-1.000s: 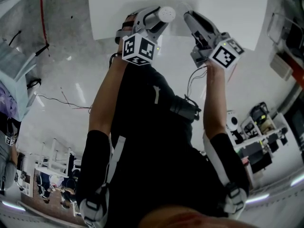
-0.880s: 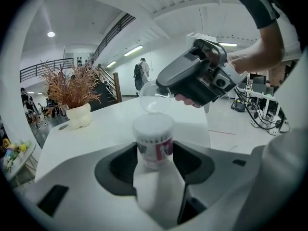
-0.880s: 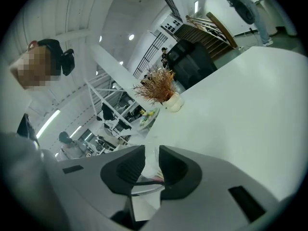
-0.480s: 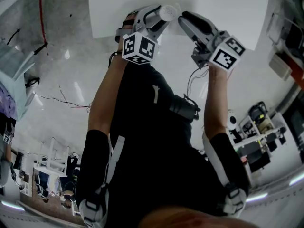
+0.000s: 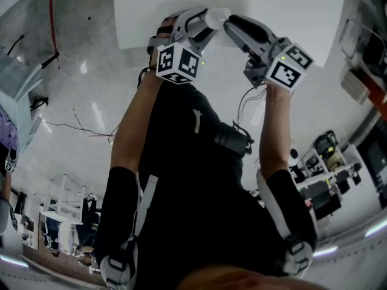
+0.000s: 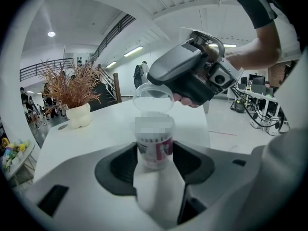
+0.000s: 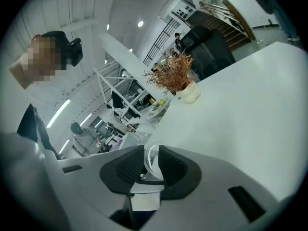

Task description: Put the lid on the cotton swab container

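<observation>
My left gripper [image 6: 155, 155] is shut on the cotton swab container [image 6: 154, 138], a small white tub with a red and white label, held upright above the white table [image 6: 96, 129]. My right gripper [image 6: 192, 76] hangs just behind and above it, with the clear round lid [image 6: 153, 97] hovering over the tub's mouth. In the right gripper view the lid [image 7: 150, 153] stands on edge between the pads of the right gripper [image 7: 153, 161], which grip it. From the head view the left gripper [image 5: 202, 22] and the right gripper [image 5: 233, 24] meet tip to tip at the container [image 5: 216, 16].
A dried plant in a white vase [image 6: 77, 115] stands far back on the table, also visible in the right gripper view as the vase [image 7: 187, 94]. The table's near edge [image 5: 139, 44] lies just under both grippers. People and racks stand in the background.
My right gripper has swung left with the lid until its tip meets the container's top. The left gripper has held nearly still with the container.
</observation>
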Available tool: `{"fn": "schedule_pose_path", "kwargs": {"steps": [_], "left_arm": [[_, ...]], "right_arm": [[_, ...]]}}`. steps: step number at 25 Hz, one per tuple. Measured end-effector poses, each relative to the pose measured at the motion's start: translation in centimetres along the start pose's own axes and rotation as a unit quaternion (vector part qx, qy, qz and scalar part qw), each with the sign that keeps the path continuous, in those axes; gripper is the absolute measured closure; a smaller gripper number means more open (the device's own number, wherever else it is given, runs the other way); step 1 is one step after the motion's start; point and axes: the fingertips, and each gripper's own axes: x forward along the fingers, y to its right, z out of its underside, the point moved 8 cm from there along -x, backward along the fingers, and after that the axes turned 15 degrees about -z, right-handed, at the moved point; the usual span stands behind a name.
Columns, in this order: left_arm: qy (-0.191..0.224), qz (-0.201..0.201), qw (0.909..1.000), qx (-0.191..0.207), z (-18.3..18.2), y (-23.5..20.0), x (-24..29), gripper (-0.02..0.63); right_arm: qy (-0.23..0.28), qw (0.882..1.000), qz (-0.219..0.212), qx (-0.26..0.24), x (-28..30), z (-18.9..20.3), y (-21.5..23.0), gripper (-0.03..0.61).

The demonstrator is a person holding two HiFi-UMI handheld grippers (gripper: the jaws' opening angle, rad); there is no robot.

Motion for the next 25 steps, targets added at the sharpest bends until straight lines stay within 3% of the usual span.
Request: {"fn": "schedule_pose_path", "kwargs": {"steps": [4, 8, 17, 25], "left_arm": [[-0.001, 0.000, 1.0000, 0.000, 0.1, -0.2, -0.1, 0.382], [0.000, -0.001, 1.0000, 0.001, -0.3, 0.0, 0.0, 0.382], [0.000, -0.001, 1.0000, 0.003, -0.4, 0.1, 0.1, 0.382], [-0.002, -0.001, 1.0000, 0.001, -0.3, 0.1, 0.0, 0.382]], "right_arm": [[-0.031, 0.999, 0.011, -0.025, 1.0, -0.2, -0.4, 0.492], [-0.048, 0.999, 0.004, -0.018, 1.2, 0.0, -0.1, 0.492], [-0.094, 0.993, 0.037, -0.058, 2.0, 0.4, -0.1, 0.494], [-0.162, 0.975, 0.074, -0.133, 3.3, 0.8, -1.0, 0.499]]}}
